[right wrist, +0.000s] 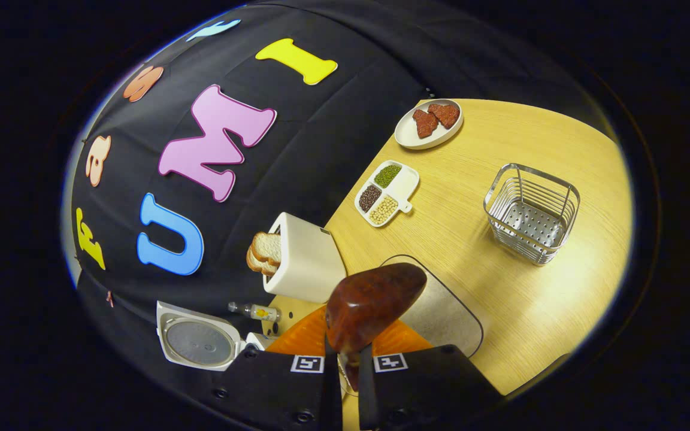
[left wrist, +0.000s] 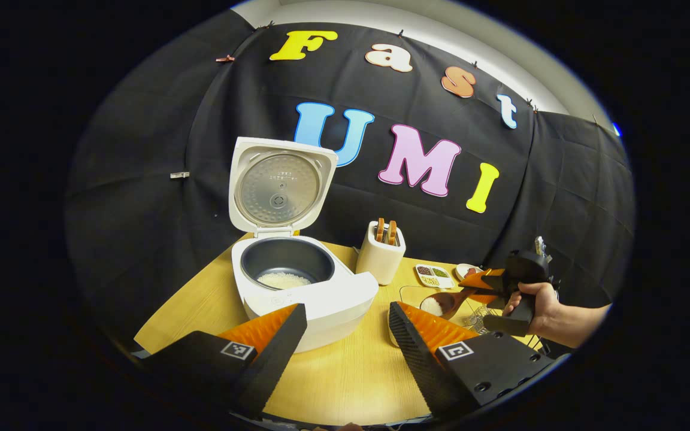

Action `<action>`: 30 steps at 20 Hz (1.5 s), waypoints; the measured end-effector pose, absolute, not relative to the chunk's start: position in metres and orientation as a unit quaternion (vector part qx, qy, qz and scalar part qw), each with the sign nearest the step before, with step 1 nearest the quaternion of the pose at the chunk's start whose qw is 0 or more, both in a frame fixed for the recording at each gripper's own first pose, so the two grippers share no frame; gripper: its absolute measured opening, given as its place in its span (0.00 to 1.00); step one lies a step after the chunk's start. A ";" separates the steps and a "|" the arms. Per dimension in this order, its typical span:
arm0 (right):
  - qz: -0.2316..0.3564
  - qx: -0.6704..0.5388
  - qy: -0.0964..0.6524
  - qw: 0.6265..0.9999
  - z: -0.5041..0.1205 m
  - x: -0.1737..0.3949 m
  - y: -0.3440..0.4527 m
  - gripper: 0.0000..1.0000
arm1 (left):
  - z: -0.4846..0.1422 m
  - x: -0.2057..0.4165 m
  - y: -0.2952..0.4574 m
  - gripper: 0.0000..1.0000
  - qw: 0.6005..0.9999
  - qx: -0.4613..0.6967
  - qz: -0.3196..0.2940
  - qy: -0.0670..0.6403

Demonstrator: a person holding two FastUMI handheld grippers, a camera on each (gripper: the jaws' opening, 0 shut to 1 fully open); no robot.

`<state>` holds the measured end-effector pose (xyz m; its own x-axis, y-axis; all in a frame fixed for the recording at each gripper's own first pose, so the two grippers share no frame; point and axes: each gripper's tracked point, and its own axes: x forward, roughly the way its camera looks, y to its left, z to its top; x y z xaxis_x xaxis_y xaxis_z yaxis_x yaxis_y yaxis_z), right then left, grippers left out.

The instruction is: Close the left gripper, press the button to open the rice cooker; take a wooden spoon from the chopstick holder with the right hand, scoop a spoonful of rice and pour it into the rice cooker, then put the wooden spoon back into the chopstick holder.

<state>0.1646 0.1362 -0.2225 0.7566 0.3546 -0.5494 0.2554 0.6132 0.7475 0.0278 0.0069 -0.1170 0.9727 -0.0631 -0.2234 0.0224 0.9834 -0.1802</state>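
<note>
White rice sits heaped in your wooden spoon (left wrist: 441, 303), right of the open rice cooker (left wrist: 297, 281). Right gripper (right wrist: 345, 359) clamps its handle; left gripper (left wrist: 345, 329) gapes. Tilt early, grains spill.

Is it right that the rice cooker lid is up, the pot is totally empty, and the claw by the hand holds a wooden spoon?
Not quite. The rice cooker lid is up, but the pot already holds some rice, as the left gripper view shows. The right claw does hold the wooden spoon.
</note>
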 end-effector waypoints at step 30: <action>0.185 0.401 0.317 0.840 -0.088 0.157 0.408 0.15 | -0.148 -0.015 0.121 0.96 0.982 -0.152 -0.030 0.109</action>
<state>0.1569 0.4076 -0.0877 0.7312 0.5641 -0.3836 -0.0567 0.6107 0.7898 -0.0148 0.1212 -0.1479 0.9744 -0.0927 -0.2047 0.0266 0.9521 -0.3045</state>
